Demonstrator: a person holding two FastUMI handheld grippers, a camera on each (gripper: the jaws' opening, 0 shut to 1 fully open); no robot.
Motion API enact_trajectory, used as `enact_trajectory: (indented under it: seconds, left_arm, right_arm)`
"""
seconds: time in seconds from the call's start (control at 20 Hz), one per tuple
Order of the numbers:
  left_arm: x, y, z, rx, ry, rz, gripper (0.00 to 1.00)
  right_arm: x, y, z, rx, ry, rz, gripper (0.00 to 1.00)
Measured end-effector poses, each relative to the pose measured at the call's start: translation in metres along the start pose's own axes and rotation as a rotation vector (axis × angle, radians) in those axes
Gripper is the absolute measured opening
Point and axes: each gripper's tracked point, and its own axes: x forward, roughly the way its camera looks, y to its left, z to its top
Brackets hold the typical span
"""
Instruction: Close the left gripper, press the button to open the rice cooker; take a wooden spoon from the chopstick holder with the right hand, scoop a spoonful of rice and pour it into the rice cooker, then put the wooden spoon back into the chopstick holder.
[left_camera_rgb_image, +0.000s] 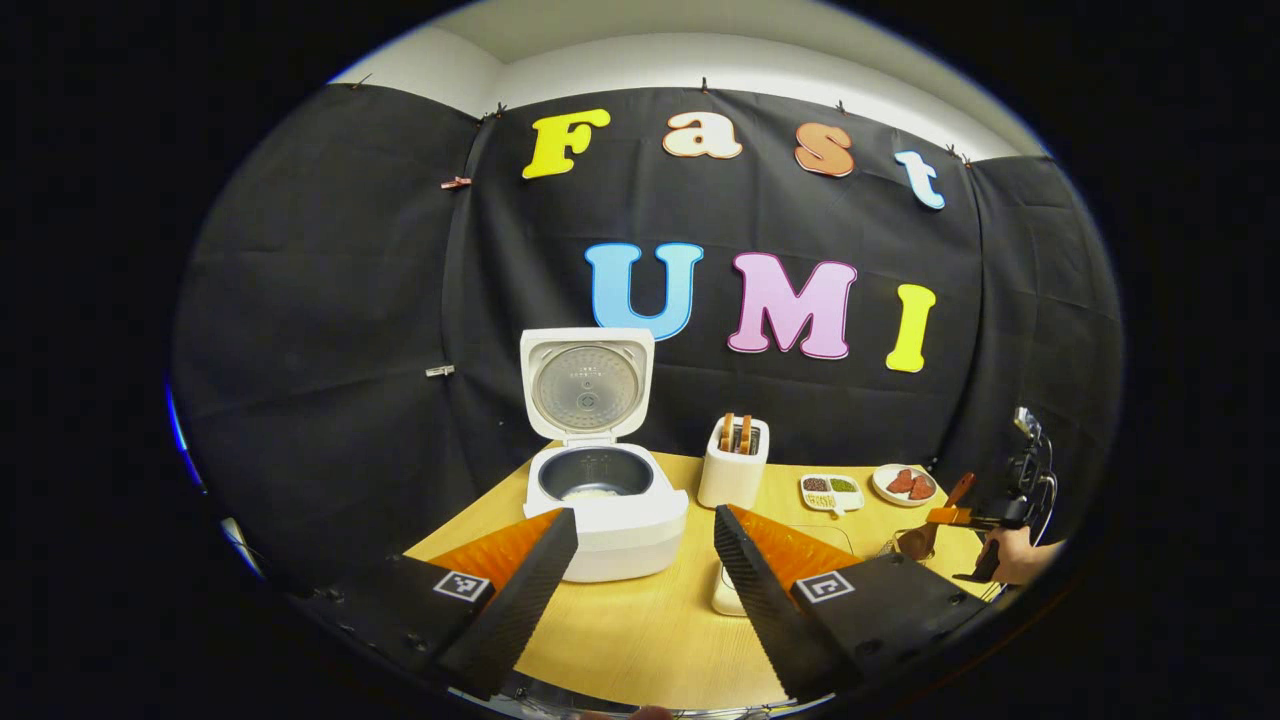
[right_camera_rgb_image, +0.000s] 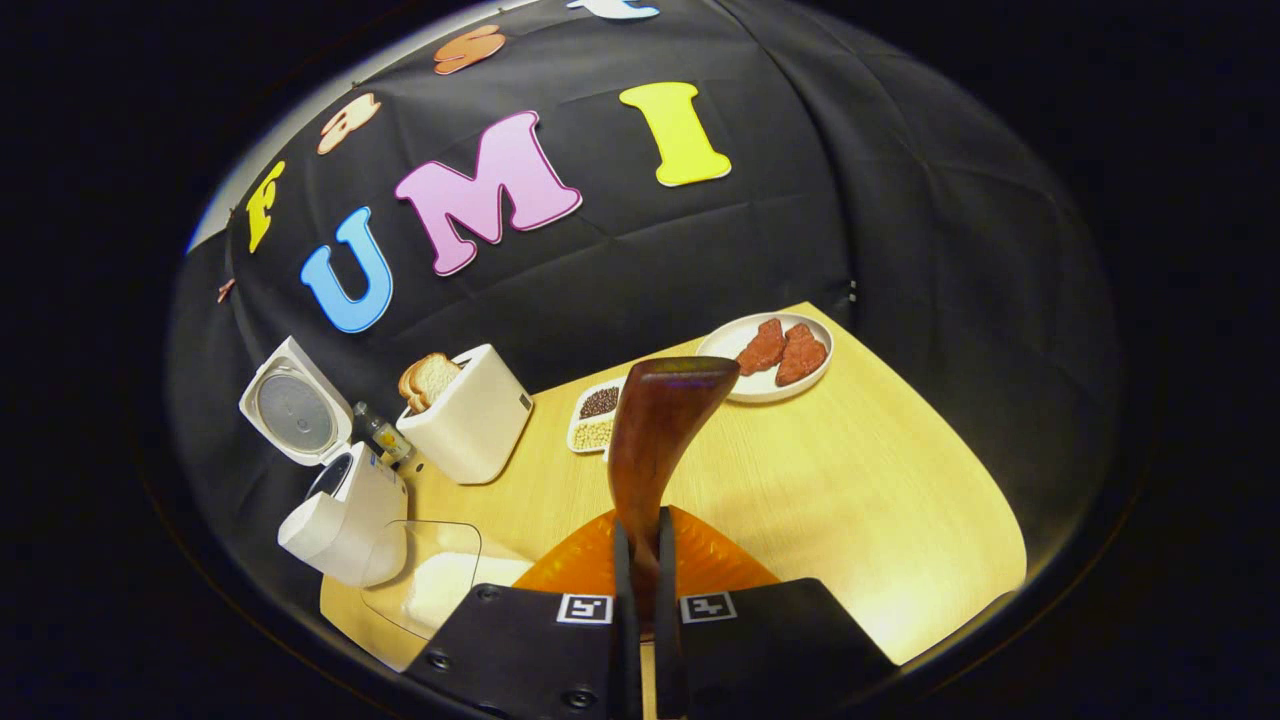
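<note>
Two grippers up. Left gripper (left_camera_rgb_image: 640, 560) spread wide, nothing between the fingers, hanging above the wooden table (left_camera_rgb_image: 640, 640) just in front of the rice cooker (left_camera_rgb_image: 606, 510). Right gripper (right_camera_rgb_image: 640, 570) clamped tight on the wooden spoon (right_camera_rgb_image: 655, 430), handle pinched between both fingers, shaft running up and away from the camera, broad dark end topmost in the right gripper view. From the left gripper view, right gripper (left_camera_rgb_image: 960, 517) sits well right of the cooker at table edge, hand (left_camera_rgb_image: 1020, 555) on it, spoon (left_camera_rgb_image: 925, 535) angled down with bowl low, by a wire holder that is too small to make out.

Rice cooker lid up, standing vertical at the back, inner plate facing forward; dark inner pot exposed, something pale at the bottom. Clear container (right_camera_rgb_image: 425, 580) with white rice just right of the cooker, near side. Toaster (left_camera_rgb_image: 733, 462) right of the cooker and a bit behind, bread slices poking out of the slots. Divided dish of beans (left_camera_rgb_image: 831, 490) farther right. Plate (left_camera_rgb_image: 905, 485) with reddish pieces farthest right, near the back wall.
</note>
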Motion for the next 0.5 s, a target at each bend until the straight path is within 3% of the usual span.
enact_trajectory:
  seconds: [0.4, 0.45, 0.5]
  left_arm:
    - [-0.003, -0.016, 0.024, 0.011, -0.042, 0.047, 0.95]
    - [-0.001, -0.018, 0.028, 0.014, -0.051, 0.041, 0.95]
    - [0.001, -0.019, 0.032, 0.012, -0.057, 0.033, 0.95]
  right_arm:
    - [0.004, -0.018, -0.011, 0.092, 0.040, 0.032, 0.18]
    - [0.004, -0.021, -0.010, 0.107, 0.040, 0.037, 0.24]
    - [0.002, -0.021, -0.011, 0.124, 0.047, 0.046, 0.37]
